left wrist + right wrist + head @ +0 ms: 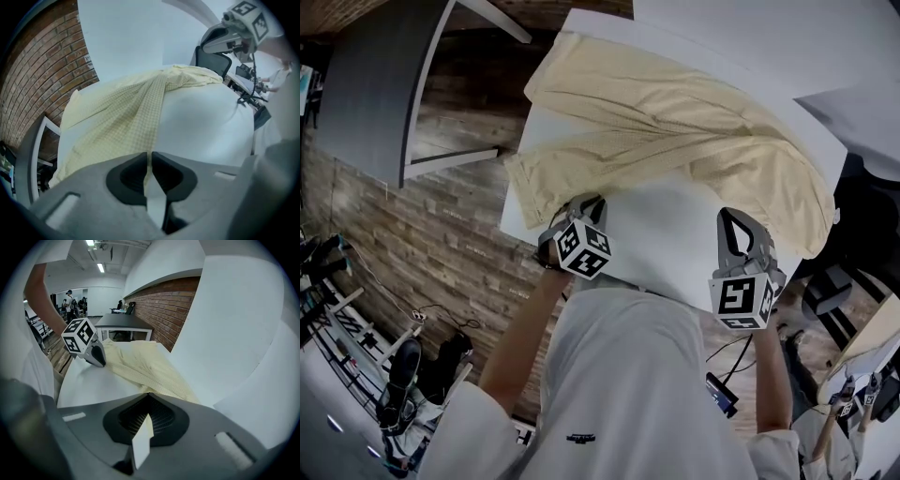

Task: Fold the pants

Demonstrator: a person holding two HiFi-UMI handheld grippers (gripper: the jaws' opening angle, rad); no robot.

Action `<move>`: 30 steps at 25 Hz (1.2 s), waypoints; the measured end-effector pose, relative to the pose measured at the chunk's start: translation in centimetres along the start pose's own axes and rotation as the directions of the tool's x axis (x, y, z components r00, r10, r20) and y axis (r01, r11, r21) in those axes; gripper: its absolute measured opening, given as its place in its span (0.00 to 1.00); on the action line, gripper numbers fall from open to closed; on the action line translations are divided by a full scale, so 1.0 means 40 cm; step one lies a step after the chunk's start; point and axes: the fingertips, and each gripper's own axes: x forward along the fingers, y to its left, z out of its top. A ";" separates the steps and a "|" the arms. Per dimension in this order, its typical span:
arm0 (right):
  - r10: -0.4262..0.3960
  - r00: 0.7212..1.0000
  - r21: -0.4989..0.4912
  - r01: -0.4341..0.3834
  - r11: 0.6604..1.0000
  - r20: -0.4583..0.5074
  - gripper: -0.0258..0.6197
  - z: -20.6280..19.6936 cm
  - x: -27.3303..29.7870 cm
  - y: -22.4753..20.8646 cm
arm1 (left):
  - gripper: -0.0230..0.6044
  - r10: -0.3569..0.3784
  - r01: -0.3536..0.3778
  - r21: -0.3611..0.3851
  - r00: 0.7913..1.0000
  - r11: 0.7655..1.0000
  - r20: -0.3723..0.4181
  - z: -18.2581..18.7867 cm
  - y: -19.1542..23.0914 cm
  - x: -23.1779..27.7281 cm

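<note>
The pants [675, 141] are laid in a crumpled band across the far half of the white surface [666, 239]; one end reaches the left edge of the surface, and the other end is draped past the right edge.

The near half of the surface is left uncovered; this open area lies between the two grippers and runs to the near edge, where the person's sleeve [525, 337] is seen.

The left gripper [581, 204] is placed at the near-left corner of the pants, close to the left edge of the surface; in the left gripper view its jaws are seen almost together, clamped on the thin edge of the cloth, with a strip of yellow fabric visible in the slit.

The right gripper [733, 219] is positioned above the uncovered surface, just short of the near edge of the pants; in the right gripper view its jaws are seen fully together with nothing between them, and the cloth begins just beyond the tips.

Left of the surface a strip of wooden floor [441, 234] is seen; a grey table [375, 84] stands well apart beyond it; white panels [769, 47] are set along the far right; a brick wall [42, 70] is seen on the far-left side.
</note>
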 end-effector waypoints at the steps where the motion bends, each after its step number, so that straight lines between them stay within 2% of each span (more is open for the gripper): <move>1: 0.002 1.000 -0.004 -0.002 1.000 -0.001 0.05 0.006 0.007 -0.002 | 0.09 -0.012 0.012 -0.004 1.000 1.000 -0.004 0.000 -0.002 0.000; 7: -0.002 1.000 -0.014 0.002 1.000 -0.016 0.05 0.035 0.044 -0.010 | 0.05 -0.052 0.052 0.004 0.998 0.999 -0.019 -0.001 0.009 -0.018; 14: -0.045 0.998 -0.092 0.041 0.995 -0.042 0.05 0.024 0.090 -0.038 | 0.05 -0.011 0.010 0.024 0.999 1.000 0.041 0.041 0.061 -0.127; 16: -0.038 0.997 -0.131 0.029 0.991 -0.066 0.30 0.016 0.121 -0.042 | 0.05 0.002 -0.004 0.029 0.998 1.000 0.061 0.060 0.085 -0.160; 21: -0.055 0.992 -0.258 0.024 0.966 -0.114 0.35 -0.005 0.210 -0.075 | 0.05 0.007 -0.010 0.025 0.995 1.000 0.104 0.112 0.131 -0.225; 25: -0.090 0.984 -0.326 0.035 0.945 -0.155 0.32 -0.035 0.259 -0.118 | 0.05 0.000 -0.006 0.049 0.992 0.999 0.126 0.148 0.162 -0.264; 26: -0.103 0.982 -0.339 0.045 0.940 -0.156 0.27 -0.037 0.267 -0.130 | 0.05 0.000 -0.007 0.056 0.992 0.998 0.130 0.156 0.174 -0.272; 28: -0.130 0.980 -0.344 0.073 0.936 -0.148 0.06 -0.028 0.272 -0.159 | 0.05 0.005 -0.015 0.071 0.991 0.997 0.137 0.177 0.202 -0.284; 30: -0.140 0.980 -0.323 0.088 0.942 -0.142 0.06 -0.009 0.267 -0.181 | 0.05 0.016 -0.030 0.096 0.990 0.995 0.143 0.199 0.236 -0.291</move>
